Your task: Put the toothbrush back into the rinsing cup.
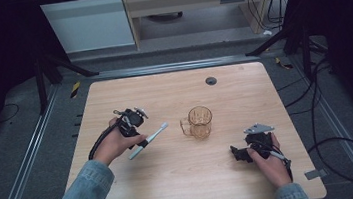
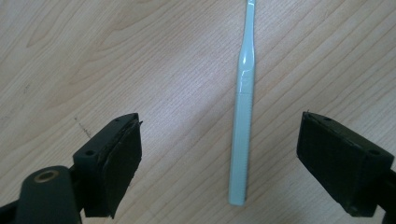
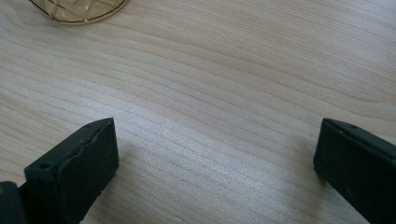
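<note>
Nearest you, your right hand-held gripper (image 1: 238, 154) is resting on the table (image 1: 183, 179) at about four o'clock, its jaws standing wide apart with nothing but bare wood between them. Farther in, at nine o'clock, your left hand-held gripper (image 1: 141, 142) is hovering over the pale blue toothbrush (image 2: 243, 116), jaws spread on either side of the handle and not touching it; the toothbrush is lying flat, its head pointing toward the amber glass mug (image 1: 198, 122) standing near the centre.
</note>
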{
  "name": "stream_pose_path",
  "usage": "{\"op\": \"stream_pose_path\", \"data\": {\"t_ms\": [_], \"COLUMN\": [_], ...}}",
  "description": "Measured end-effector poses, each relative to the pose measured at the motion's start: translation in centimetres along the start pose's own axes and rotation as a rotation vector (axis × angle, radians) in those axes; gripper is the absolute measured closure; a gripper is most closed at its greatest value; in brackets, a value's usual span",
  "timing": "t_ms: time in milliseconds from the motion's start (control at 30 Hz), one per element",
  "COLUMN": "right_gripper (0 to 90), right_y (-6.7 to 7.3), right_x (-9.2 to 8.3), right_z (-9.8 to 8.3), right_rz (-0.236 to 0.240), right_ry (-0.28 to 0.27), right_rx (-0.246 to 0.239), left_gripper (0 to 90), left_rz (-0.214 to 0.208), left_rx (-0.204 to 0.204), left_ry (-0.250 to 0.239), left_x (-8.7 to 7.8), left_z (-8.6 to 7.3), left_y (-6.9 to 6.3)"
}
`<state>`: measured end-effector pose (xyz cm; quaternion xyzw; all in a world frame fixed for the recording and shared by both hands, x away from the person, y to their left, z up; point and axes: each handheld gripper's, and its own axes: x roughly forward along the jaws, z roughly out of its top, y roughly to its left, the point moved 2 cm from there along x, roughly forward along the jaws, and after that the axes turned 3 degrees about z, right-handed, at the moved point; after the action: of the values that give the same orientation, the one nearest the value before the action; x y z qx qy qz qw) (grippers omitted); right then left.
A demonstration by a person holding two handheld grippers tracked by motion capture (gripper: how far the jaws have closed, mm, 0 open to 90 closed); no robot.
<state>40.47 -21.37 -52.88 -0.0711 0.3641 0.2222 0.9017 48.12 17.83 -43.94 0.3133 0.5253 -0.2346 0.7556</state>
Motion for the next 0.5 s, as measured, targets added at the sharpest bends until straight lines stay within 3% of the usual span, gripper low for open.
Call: {"op": "stream_pose_path", "data": {"t_ms": [133, 367, 400, 500], "right_gripper": [0.4, 0.4, 0.4, 0.4], "right_y": [-0.1, 0.0, -0.1, 0.0], "right_x": [0.0, 0.0, 0.1, 0.0], "right_z": [0.0, 0.0, 0.0, 0.0], "right_rz": [-0.005, 0.002, -0.006, 0.002], "right_ry": [-0.002, 0.001, -0.002, 0.001], "right_rx": [-0.015, -0.001, -0.017, 0.001], "left_gripper": [19.5, 33.4, 35.6, 41.4], "left_rz": [-0.021, -0.036, -0.037, -0.049], "left_rx": [0.005, 0.045, 0.048, 0.052], "left_ry": [0.002, 0.028, 0.035, 0.046], "left_x": [0.0, 0.2, 0.3, 0.8], "left_z": [0.8, 2.5, 2.6, 3.1], "left_y": [-0.2, -0.7, -0.8, -0.9]}}
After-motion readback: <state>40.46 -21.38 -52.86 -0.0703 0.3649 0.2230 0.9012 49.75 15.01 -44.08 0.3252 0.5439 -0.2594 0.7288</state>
